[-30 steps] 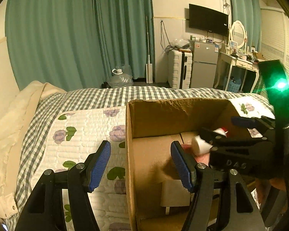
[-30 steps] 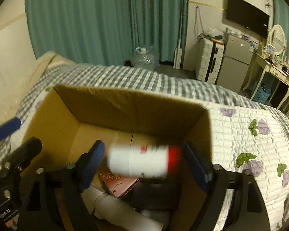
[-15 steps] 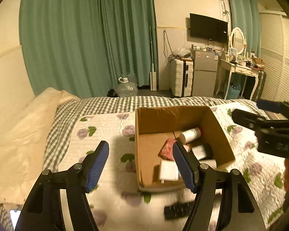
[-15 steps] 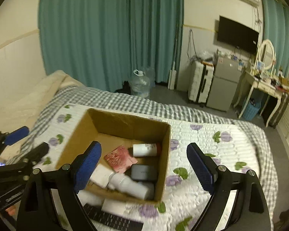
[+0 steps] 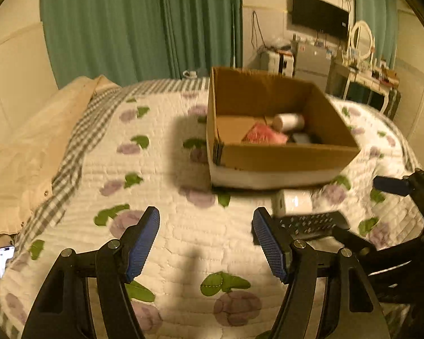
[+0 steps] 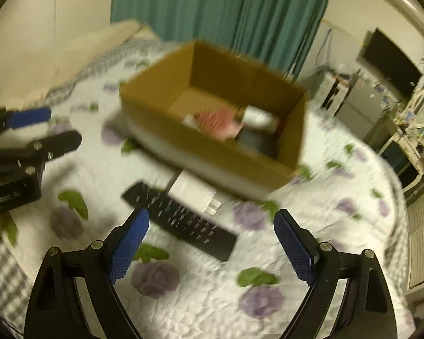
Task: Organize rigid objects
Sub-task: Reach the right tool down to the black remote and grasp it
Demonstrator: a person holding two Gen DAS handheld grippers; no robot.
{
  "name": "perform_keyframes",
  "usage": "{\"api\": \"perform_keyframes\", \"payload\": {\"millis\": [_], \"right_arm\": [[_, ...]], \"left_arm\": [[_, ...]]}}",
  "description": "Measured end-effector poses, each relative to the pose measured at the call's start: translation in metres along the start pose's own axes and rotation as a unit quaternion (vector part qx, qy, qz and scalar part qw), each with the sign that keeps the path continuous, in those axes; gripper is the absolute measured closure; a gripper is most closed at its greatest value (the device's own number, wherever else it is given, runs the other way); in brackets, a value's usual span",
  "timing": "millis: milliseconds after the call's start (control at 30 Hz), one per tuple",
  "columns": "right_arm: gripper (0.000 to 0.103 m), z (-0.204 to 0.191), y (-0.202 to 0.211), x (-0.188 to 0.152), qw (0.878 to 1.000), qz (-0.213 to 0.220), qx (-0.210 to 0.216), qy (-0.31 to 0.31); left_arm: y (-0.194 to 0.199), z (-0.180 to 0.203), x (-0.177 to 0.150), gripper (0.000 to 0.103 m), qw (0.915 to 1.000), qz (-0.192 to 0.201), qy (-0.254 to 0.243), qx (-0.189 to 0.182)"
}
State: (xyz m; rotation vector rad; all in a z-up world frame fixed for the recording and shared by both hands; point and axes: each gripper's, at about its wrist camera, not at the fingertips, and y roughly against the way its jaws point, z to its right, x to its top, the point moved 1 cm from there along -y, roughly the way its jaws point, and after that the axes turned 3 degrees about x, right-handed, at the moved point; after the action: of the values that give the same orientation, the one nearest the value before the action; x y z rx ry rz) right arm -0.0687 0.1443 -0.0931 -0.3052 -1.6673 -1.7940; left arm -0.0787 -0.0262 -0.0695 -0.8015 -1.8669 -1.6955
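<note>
An open cardboard box [image 5: 285, 159] [image 6: 212, 155] stands on the flowered quilt. Inside lie a white bottle [image 5: 288, 121] [image 6: 258, 116], a pink flat item [image 5: 264, 135] [image 6: 216, 120] and a dark item [image 5: 302, 138]. In front of the box, on the quilt, lie a black remote [image 5: 311, 223] [image 6: 181, 220] and a small white box [image 5: 294, 202] [image 6: 195, 192]. My left gripper [image 5: 205, 217] [image 6: 51, 128] is open over bare quilt, left of the remote. My right gripper [image 6: 212, 220] [image 5: 373, 212] is open above the remote's near end, holding nothing.
A beige cover [image 5: 28, 147] lies along the bed's left side, with a phone [image 5: 5, 257] at its near end. Green curtains [image 5: 141, 22], a wall TV [image 5: 319, 15], a fridge [image 6: 361, 104] and a dressing table [image 5: 364, 76] stand beyond the bed.
Both grippers have drawn back from the box toward the bed's near side. The bottle seen between the right jaws a second ago now lies in the box. The remote and white box have come into view.
</note>
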Motion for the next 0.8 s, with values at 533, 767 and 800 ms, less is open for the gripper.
{"api": "perform_keyframes", "payload": {"millis": [533,767,800], "right_arm": [[0.046,-0.022,-0.075,-0.014,0.996,-0.069,-0.013,0.055],[0.075,-0.011,-0.032,-0.019,0.999,-0.044,0.022,0.015],[0.077,-0.008,-0.022,-0.02,0.998,-0.04,0.038,0.002]], "left_arm": [[-0.039,-0.011,-0.014,0.031,0.9987,-0.049,0.011,-0.005],[-0.031,-0.011,-0.012,0.031,0.9993,-0.037,0.006,0.001],[-0.029,-0.01,-0.012,0.031,0.9994,-0.036,0.006,0.001]]}}
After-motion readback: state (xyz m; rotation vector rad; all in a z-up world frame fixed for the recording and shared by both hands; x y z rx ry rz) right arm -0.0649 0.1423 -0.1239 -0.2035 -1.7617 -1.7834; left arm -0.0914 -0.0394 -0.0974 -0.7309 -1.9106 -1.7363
